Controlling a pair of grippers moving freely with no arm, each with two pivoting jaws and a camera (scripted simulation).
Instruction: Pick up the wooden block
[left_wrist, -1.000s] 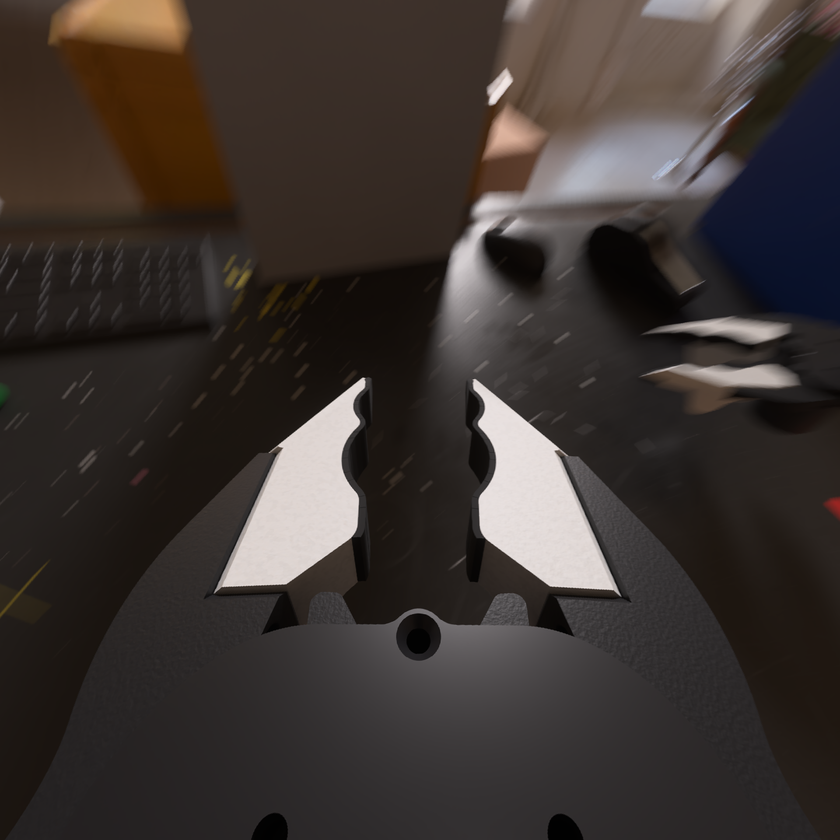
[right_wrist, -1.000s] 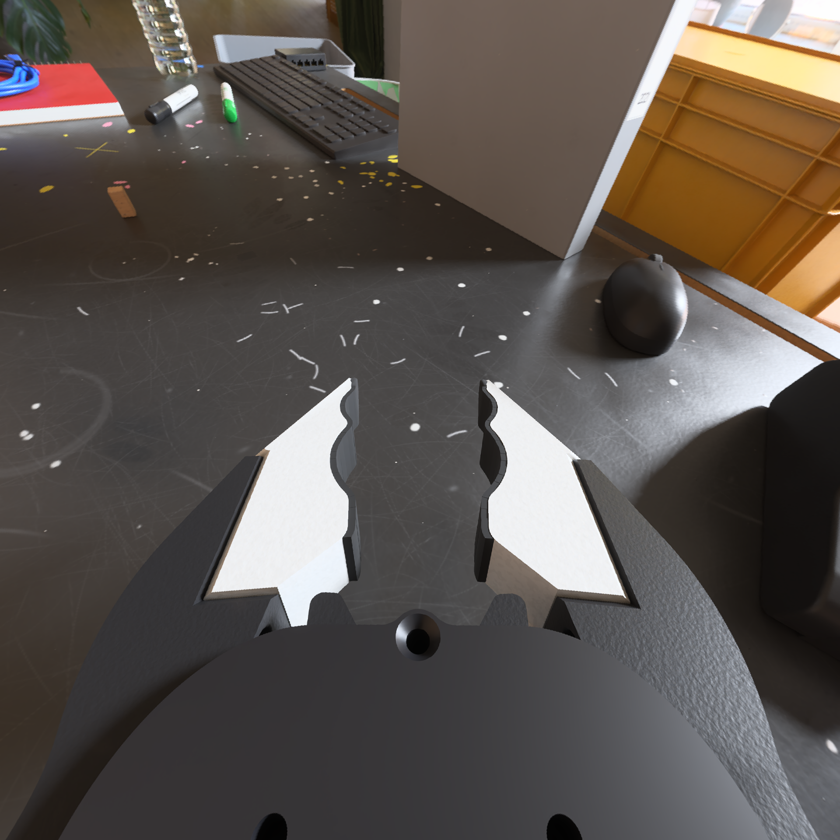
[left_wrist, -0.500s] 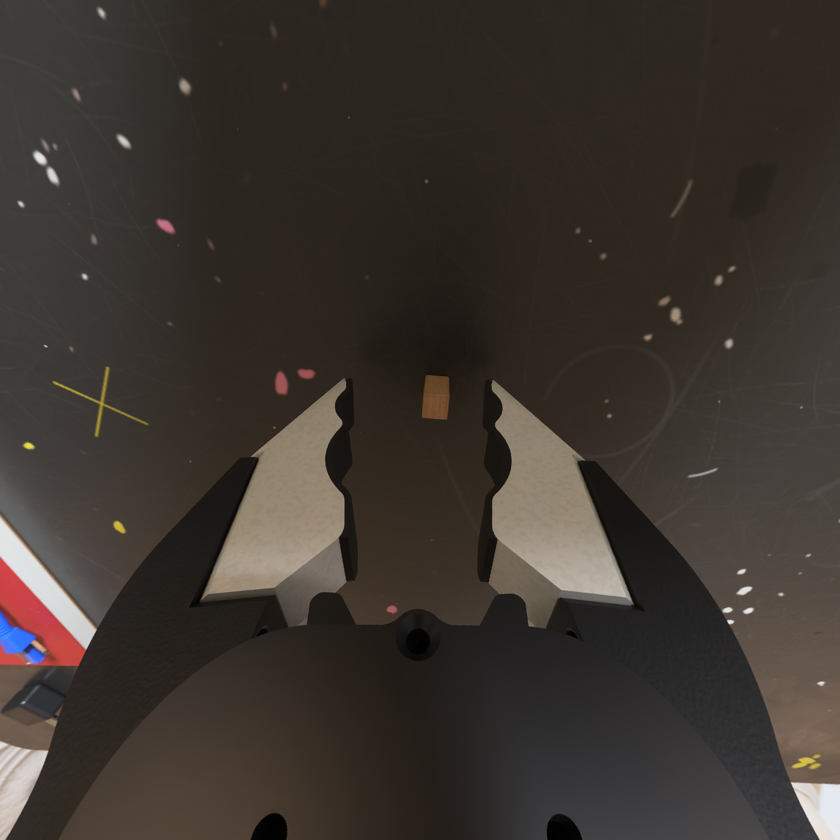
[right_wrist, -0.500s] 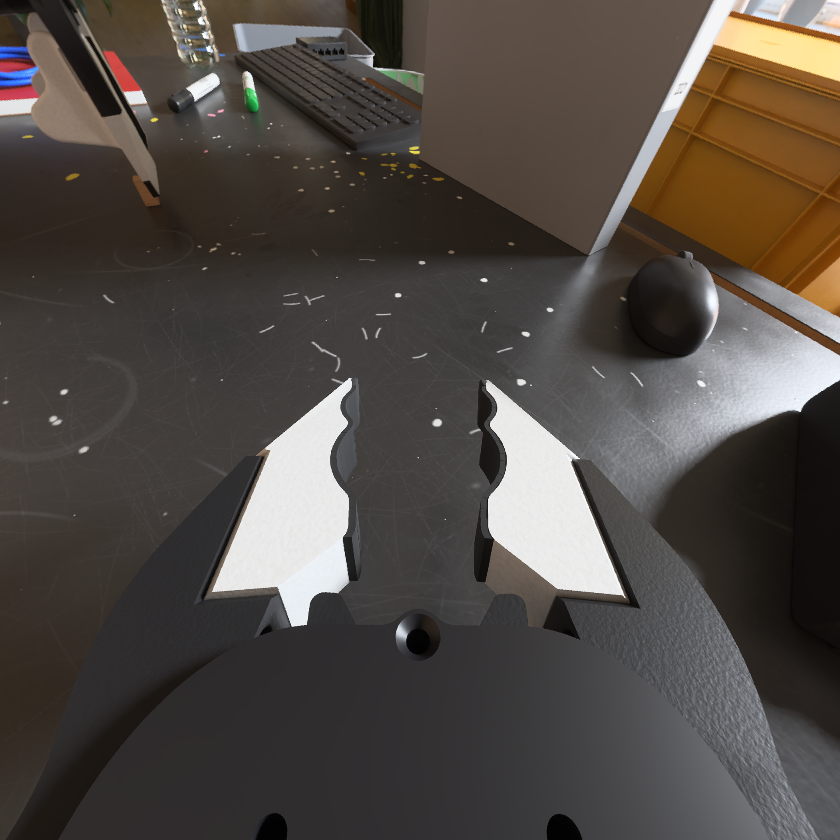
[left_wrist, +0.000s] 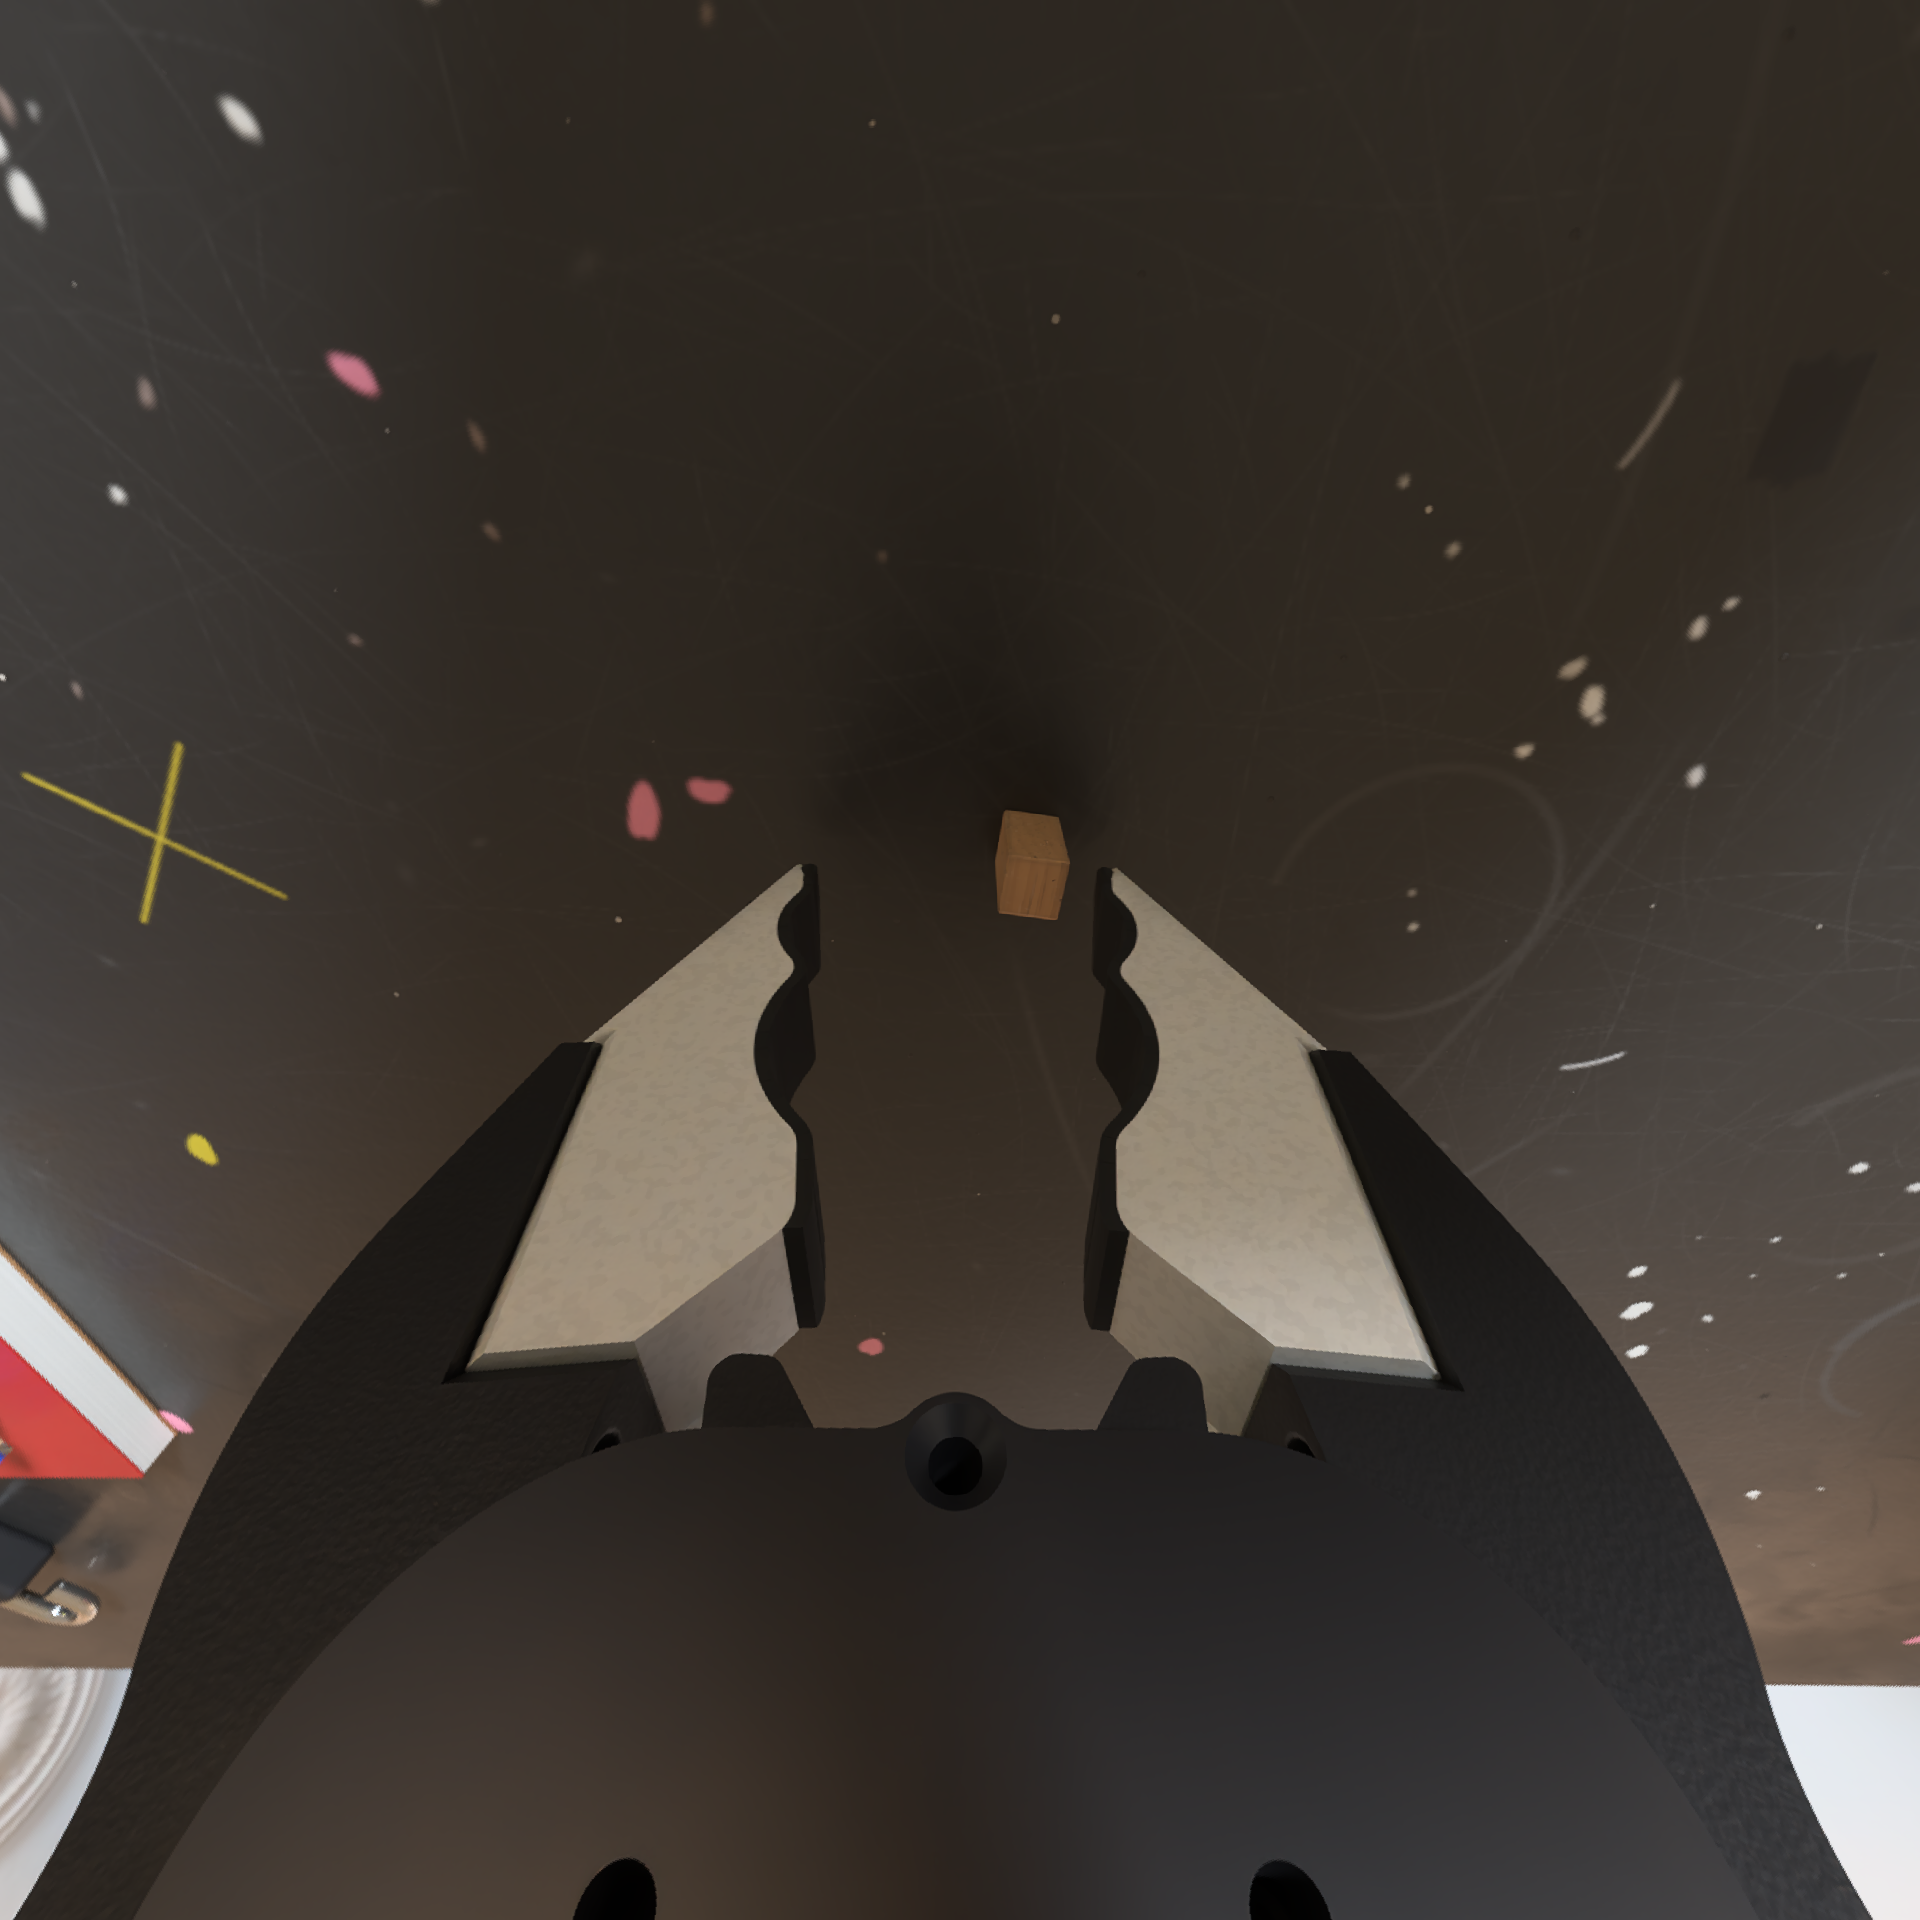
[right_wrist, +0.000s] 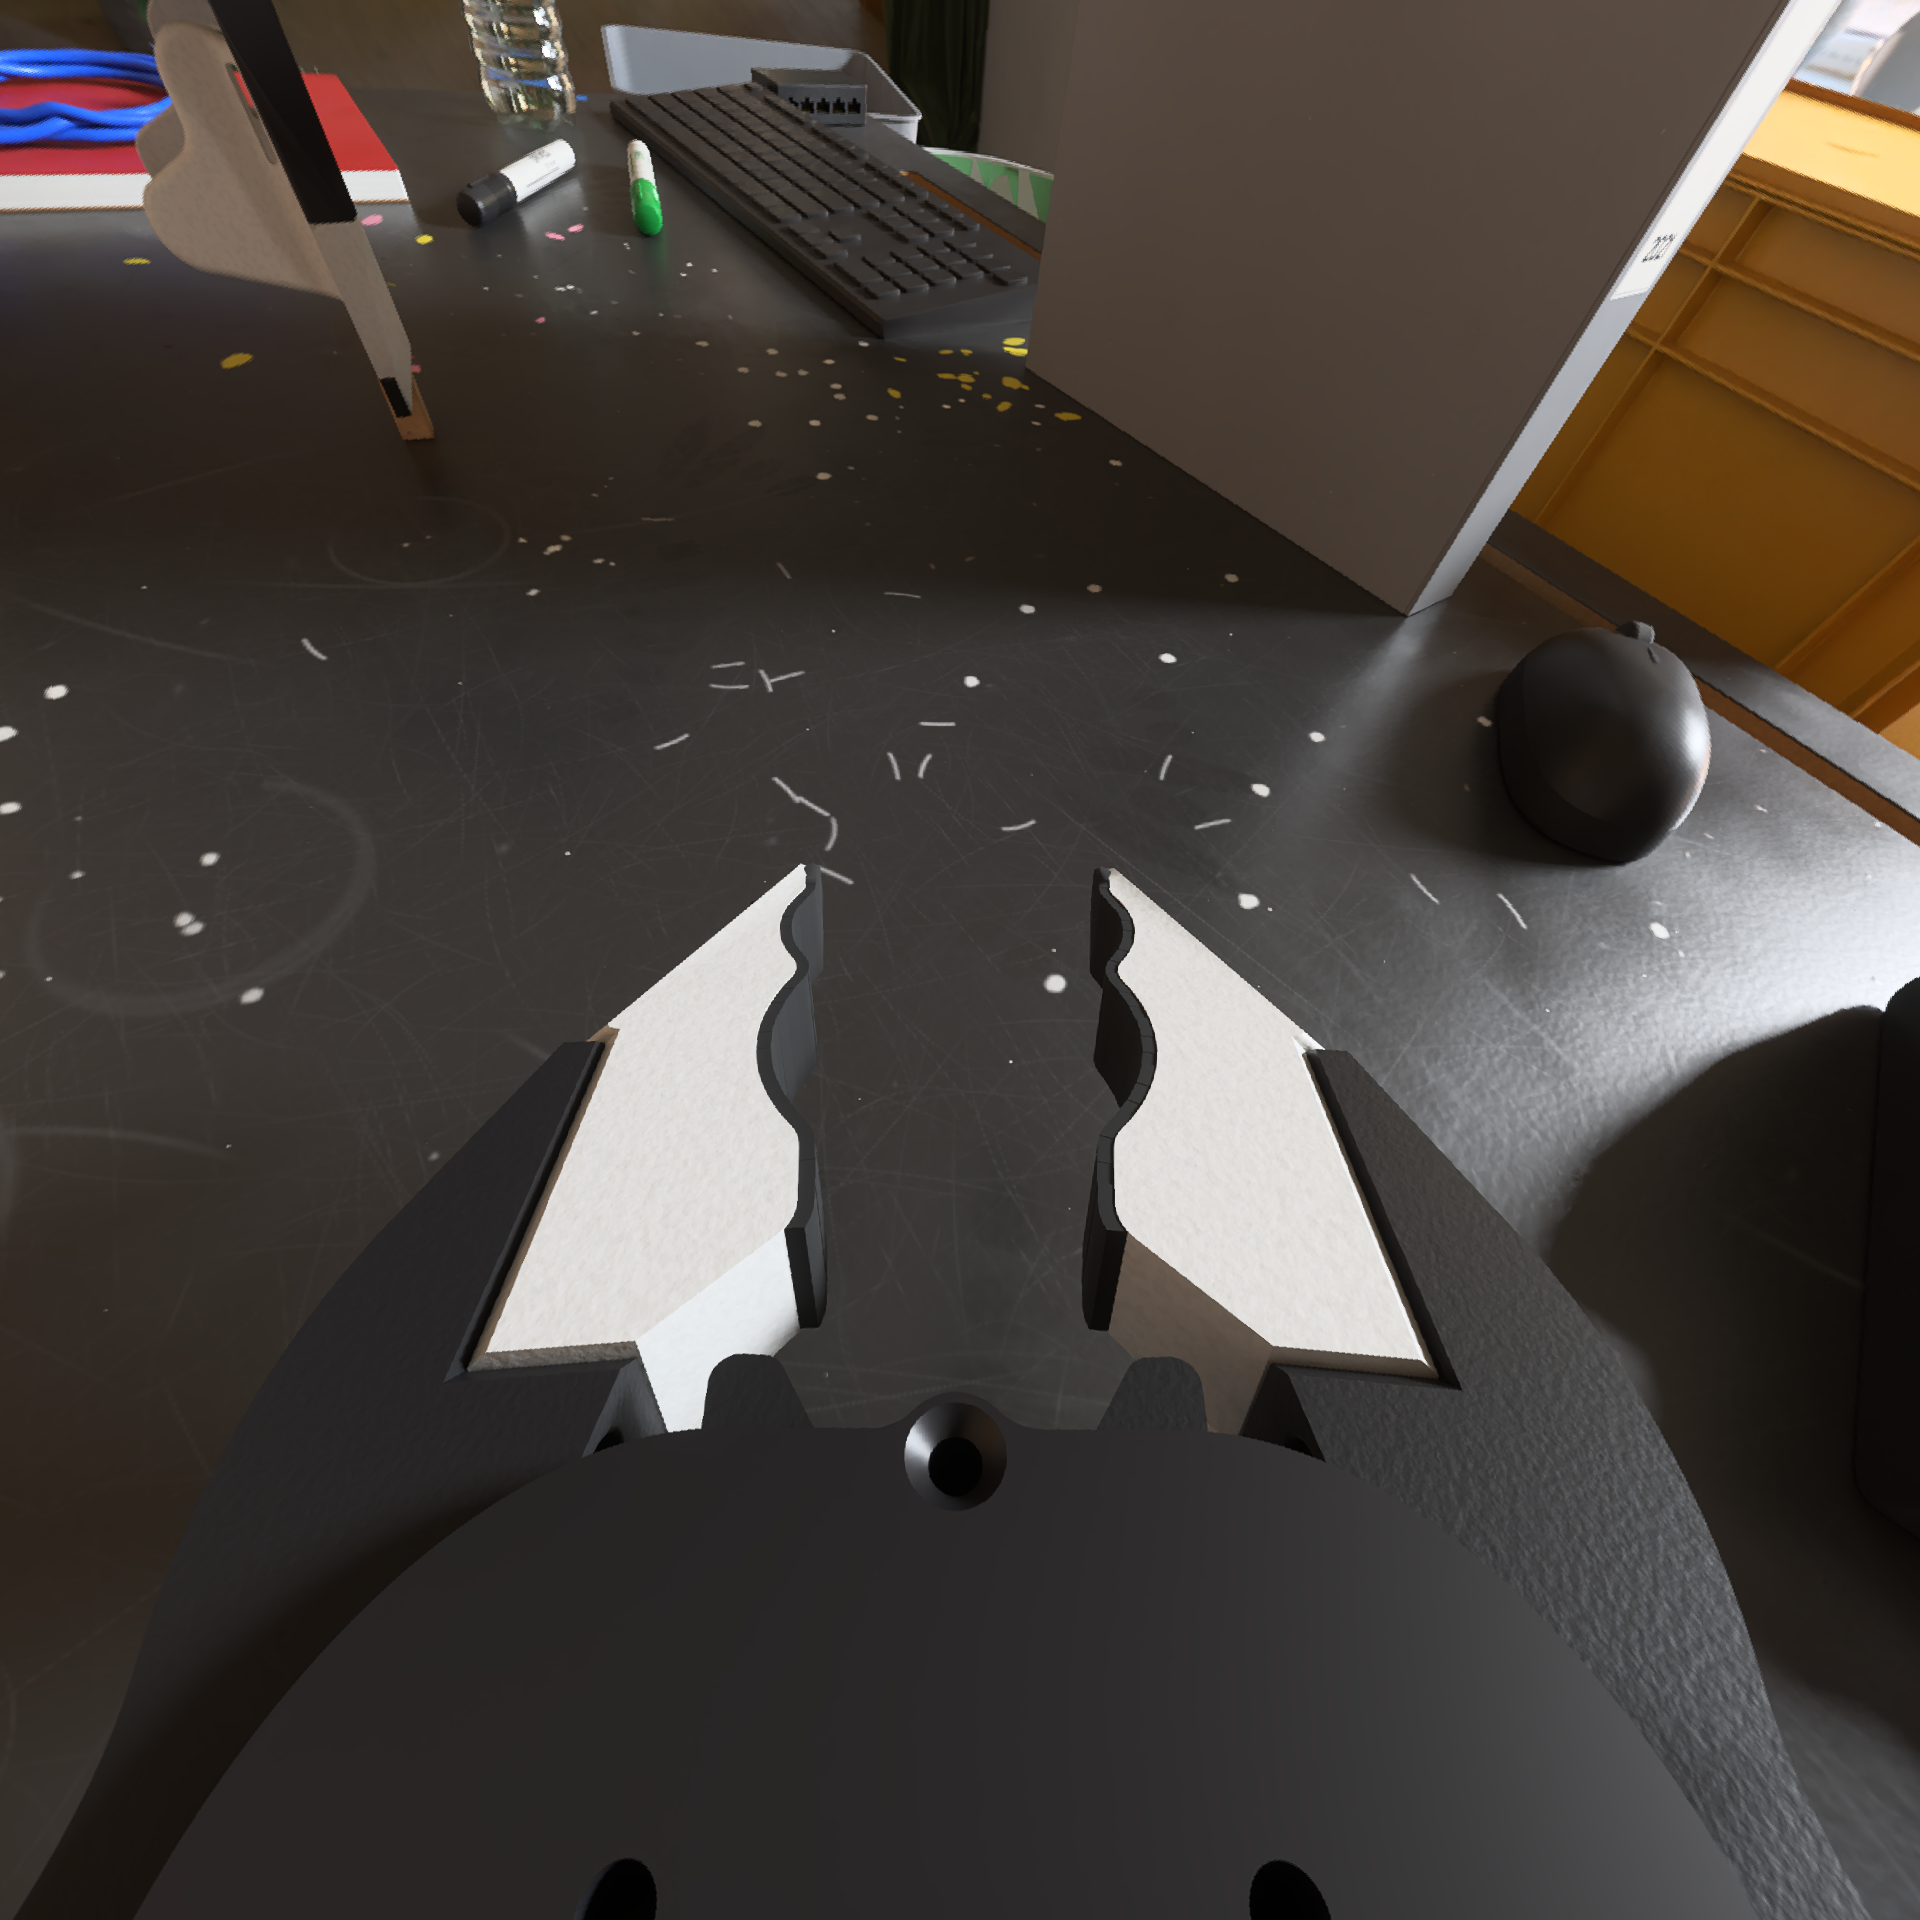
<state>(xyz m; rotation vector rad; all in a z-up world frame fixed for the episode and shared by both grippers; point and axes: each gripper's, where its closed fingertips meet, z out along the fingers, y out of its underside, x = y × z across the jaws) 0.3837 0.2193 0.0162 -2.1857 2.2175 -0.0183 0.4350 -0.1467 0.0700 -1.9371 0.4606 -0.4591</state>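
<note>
Your left gripper (left_wrist: 954, 873) points down at the dark table (left_wrist: 1247, 312), jaws apart, nothing held. Wooden block (left_wrist: 1031, 864) sits on the table btwn the fingertips, nearer the right-hand finger, not touching either. Your right gripper (right_wrist: 954, 873) is well apart from the block, jaws apart, empty, w/ a black mouse (right_wrist: 1600, 743) beside it.

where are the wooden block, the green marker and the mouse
wooden block (left_wrist: 1031, 868): left wrist view, front face.
green marker (right_wrist: 644, 192): right wrist view, mid-barrel.
mouse (right_wrist: 1600, 743): right wrist view, top shell.
</note>
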